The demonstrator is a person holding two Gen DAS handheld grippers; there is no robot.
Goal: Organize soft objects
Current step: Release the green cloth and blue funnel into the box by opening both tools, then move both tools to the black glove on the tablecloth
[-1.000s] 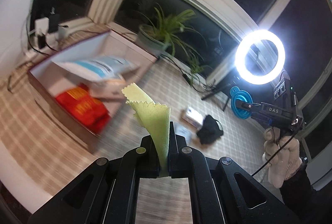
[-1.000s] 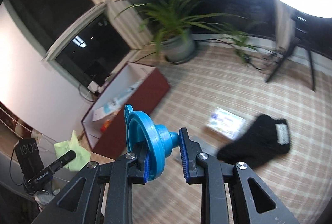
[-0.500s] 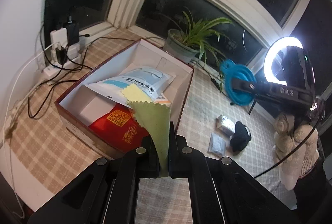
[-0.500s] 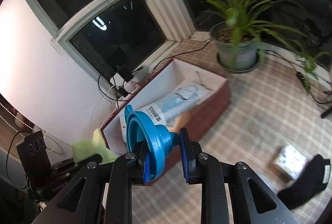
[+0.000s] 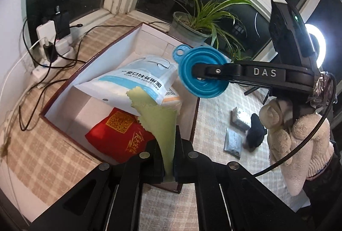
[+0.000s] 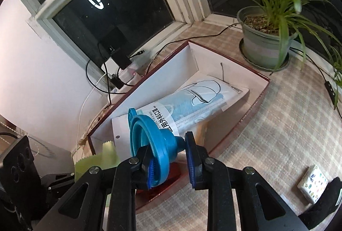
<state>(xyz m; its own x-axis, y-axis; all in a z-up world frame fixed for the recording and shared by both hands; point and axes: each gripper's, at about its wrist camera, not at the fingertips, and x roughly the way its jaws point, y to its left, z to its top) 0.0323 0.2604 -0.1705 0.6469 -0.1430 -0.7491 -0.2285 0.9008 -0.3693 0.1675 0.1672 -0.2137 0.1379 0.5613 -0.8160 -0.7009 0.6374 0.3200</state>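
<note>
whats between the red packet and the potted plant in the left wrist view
The face mask pack lies between them, leaning over the red packet inside the box; then the box's far wall before the potted plant.

This looks like a home, at a bay window turned into a filming corner. Dark window panes (image 6: 113,17) with white frames meet at an angle; a potted spider plant (image 6: 269,38), a power strip (image 5: 51,47) with chargers and a ring light (image 5: 318,49) stand around a plaid mat (image 6: 288,124).
</note>
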